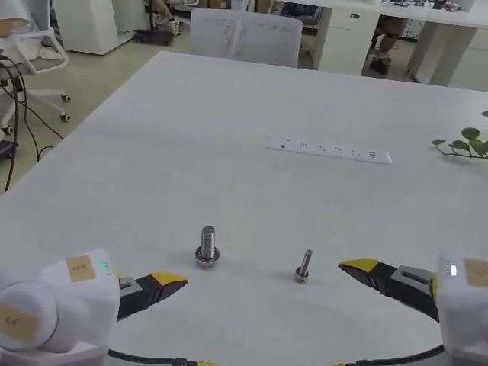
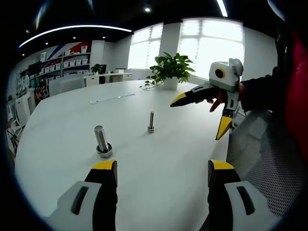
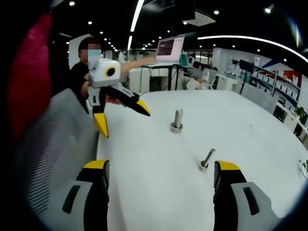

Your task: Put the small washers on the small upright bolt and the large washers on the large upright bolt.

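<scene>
Steel large bolt (image 1: 207,246) stands upright close to the near edge of the white desk (image 1: 229,137). The small bolt (image 1: 303,266) stands just to its right, not touching it. Each has a wider collar at its foot. I cannot tell whether that is stacked washers or only the bolt head.

Left gripper (image 2: 159,166) and right gripper (image 3: 159,166) hover over the near edge, one on each side of the bolts. Both are spread wide and hold nothing. I judge this flanking position keeps both shafts clear for a drop from above.
</scene>
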